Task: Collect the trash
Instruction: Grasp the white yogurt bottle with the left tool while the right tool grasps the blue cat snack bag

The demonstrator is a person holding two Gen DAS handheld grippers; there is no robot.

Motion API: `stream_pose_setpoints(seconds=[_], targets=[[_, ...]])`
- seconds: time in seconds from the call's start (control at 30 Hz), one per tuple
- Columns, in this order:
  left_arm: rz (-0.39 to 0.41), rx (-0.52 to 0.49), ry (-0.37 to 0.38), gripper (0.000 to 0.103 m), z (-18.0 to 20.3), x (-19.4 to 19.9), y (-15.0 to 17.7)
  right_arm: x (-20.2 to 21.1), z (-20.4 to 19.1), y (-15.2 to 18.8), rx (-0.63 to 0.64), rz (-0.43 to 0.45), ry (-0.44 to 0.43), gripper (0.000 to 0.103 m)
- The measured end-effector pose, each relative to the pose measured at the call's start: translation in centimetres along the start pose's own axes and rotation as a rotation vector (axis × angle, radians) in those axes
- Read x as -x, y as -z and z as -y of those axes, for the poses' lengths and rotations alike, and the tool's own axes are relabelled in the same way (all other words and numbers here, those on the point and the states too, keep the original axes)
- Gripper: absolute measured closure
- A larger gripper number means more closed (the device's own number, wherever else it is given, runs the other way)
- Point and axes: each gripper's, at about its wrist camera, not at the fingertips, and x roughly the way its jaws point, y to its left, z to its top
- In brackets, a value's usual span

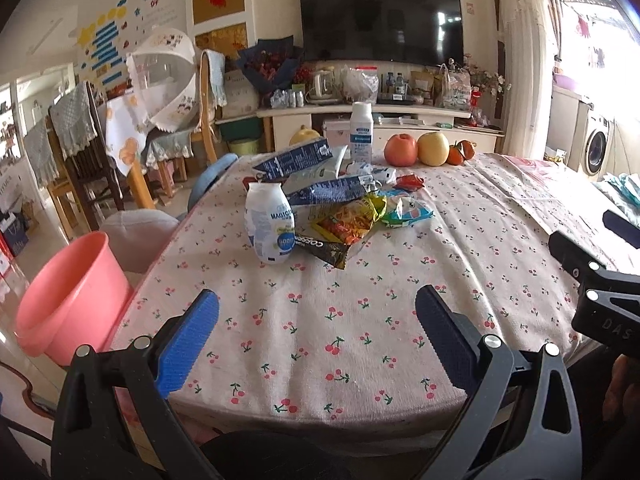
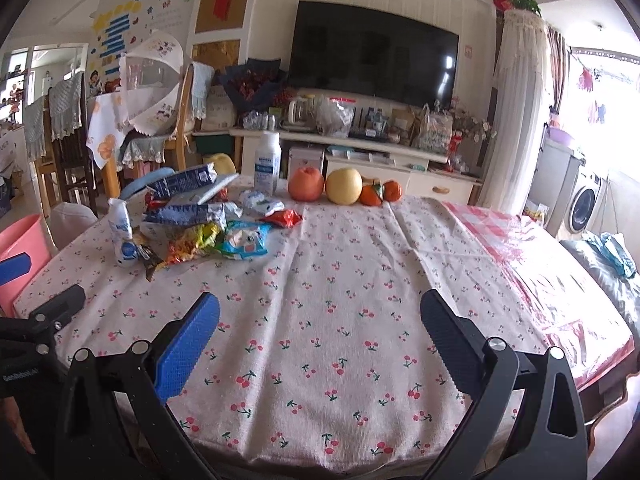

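Left tongs (image 1: 316, 344): released, jaws spread wide with nothing between them, over the near edge of the desk.
Right tongs (image 2: 320, 344): released too, jaws wide and empty, over the near middle of the desk; also seen at the right edge of the left view.
Desk (image 1: 400, 280): covered by a cherry-print cloth; a red checked plastic sheet (image 2: 520, 240) covers its right part.
Trash pile (image 1: 332, 200): on the far left part of the desk, well apart from both tongs.
Small white bottle (image 1: 270, 224): upright at the near left of the pile, blue lettering on it.
Blue cartons (image 1: 296, 160): 2 flattened ones, lying tilted over the back of the pile.
Snack wrappers (image 1: 352, 216): a yellow-and-red one, a dark coffee sachet (image 1: 324, 246) in front of it, a light blue one (image 1: 408, 210) to its right, a small red one (image 1: 410, 181) behind.
Tall white bottle (image 1: 361, 134): upright at the far edge of the desk, behind the pile.
Fruit (image 1: 428, 148): in a row at the far edge, right of the tall bottle; a reddish one, a yellow one, and small orange ones.
Pink bin (image 1: 68, 300): beside the left edge of the desk, lower than the top, near the left tongs; its inside is not visible.
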Motion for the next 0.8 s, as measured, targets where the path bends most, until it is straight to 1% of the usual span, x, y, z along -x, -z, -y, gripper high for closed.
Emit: stream_pose_setpoints(seconds=[0.13,0.2,0.3,0.43,0.47,0.53,0.57,0.6,0.73,0.8], targets=[[-0.022,0.047,0.023,0.004,-1.0,-1.0,-0.5,-1.9,0.5,0.0,-0.026,-0.055,-0.012,0.004],[-0.026,0.077,0.021,0.004,-1.8,-1.5,-0.8,-2.9,0.7,0.0,-0.045,-0.085,-0.026,0.004],[-0.031,0.107,0.009,0.004,-2.8,-2.5,-1.4,-4.3,1.1,-0.3,-0.077,-0.109,-0.067,0.004],[-0.043,0.154,-0.009,0.005,-4.0,-4.4,-2.4,-5.8,1.2,-0.7,-0.108,-0.125,-0.154,0.004],[-0.045,0.167,-0.012,0.006,-4.3,-5.0,-2.7,-6.2,1.2,-0.9,-0.117,-0.132,-0.175,0.004],[-0.054,0.190,-0.014,0.012,-5.1,-6.5,-3.3,-7.4,1.4,-1.2,-0.149,-0.157,-0.235,0.004],[-0.059,0.198,-0.014,0.019,-5.3,-7.0,-3.3,-8.1,1.6,-1.4,-0.164,-0.169,-0.257,0.004],[-0.064,0.206,-0.015,0.024,-5.5,-7.6,-3.5,-8.5,1.7,-1.5,-0.176,-0.177,-0.275,0.004],[-0.080,0.229,0.008,0.025,-6.0,-9.7,-3.8,-11.1,1.9,-2.1,-0.244,-0.228,-0.387,0.005],[-0.077,0.226,0.014,0.025,-6.0,-10.3,-4.1,-11.8,1.6,-2.5,-0.245,-0.230,-0.410,0.005]])
